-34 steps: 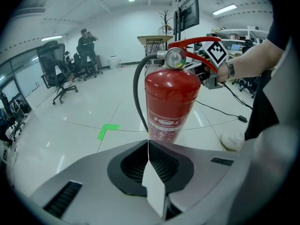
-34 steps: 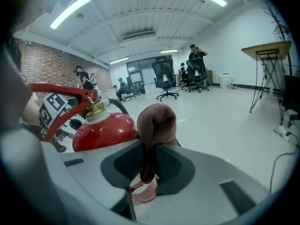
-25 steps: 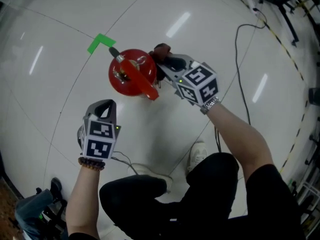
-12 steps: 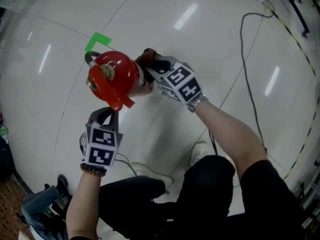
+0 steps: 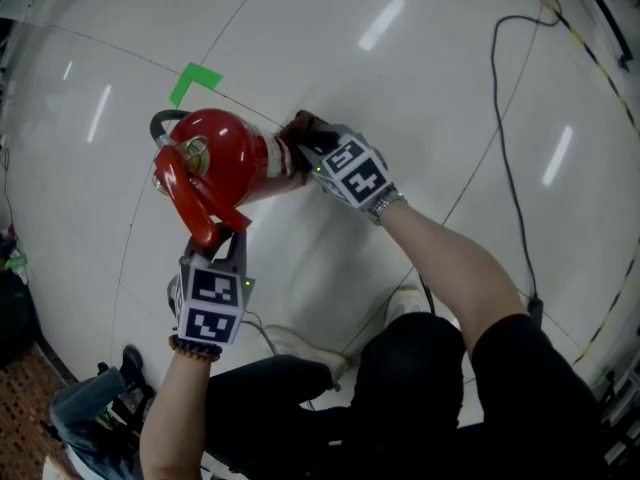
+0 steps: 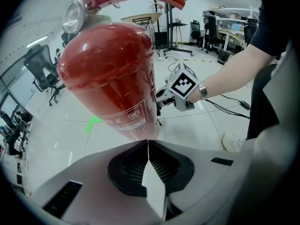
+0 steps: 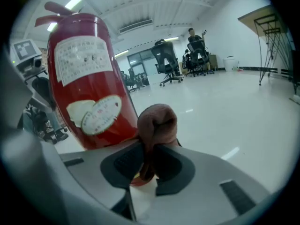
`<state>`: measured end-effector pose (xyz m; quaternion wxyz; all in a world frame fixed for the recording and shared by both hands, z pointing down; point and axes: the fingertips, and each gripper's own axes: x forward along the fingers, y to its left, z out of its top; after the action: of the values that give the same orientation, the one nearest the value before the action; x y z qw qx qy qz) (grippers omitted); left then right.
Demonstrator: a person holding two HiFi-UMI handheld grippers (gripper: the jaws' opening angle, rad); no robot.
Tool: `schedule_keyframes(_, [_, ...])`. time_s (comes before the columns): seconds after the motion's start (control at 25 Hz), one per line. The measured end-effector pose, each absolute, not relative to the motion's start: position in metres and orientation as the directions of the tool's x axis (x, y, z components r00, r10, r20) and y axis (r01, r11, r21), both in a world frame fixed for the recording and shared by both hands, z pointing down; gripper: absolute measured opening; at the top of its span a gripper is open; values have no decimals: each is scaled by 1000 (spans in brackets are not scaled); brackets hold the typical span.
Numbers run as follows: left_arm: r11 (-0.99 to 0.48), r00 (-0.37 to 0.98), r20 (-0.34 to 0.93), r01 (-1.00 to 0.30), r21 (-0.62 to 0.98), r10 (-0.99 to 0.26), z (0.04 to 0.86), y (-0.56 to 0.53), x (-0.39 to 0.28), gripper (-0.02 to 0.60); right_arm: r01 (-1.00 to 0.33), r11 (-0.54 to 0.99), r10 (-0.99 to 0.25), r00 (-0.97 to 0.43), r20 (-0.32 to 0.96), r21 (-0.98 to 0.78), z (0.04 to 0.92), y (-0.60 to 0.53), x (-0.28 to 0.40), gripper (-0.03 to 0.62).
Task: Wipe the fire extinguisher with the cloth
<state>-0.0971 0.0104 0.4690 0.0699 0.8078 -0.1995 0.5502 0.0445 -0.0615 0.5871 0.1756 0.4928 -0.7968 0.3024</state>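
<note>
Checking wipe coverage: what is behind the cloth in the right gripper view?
The fire extinguisher, its labelled red side. The cloth, pinched in the fingers of the right gripper, hides where they meet.

Bright ceiling strips (image 7: 74, 2) streak glare on the glossy floor (image 5: 420, 68) beyond the right claw (image 5: 300, 140); fisheye-bent edges, black corners, soft close-up blur.

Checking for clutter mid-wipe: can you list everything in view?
fire extinguisher: 1, red, tilted on the floor between the grippers
cloth: 1, brown, in the right gripper, at the extinguisher's side
tape mark: 1, green, on the floor beyond the extinguisher
cable: 1, black, on the floor to the right
office chairs: several, black, far across the room
shoe: 1, white, by the person's leg
left gripper: 1, grey, jaws together, empty
right gripper: 1, grey, shut on the cloth
</note>
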Motion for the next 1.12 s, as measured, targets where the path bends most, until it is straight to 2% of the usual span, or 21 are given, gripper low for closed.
schedule_keyframes(0.84, [-892,252,933,-433,-130,-258,479,16,-90,3,-897,302,-576,-441,689,-322,658,-49,41,81])
schedule_keyframes(1.12, [-896,221,943,-423,-138,-249,472,21,-87,3,-884,288,-636,-465,616,-369,627,-47,52,80])
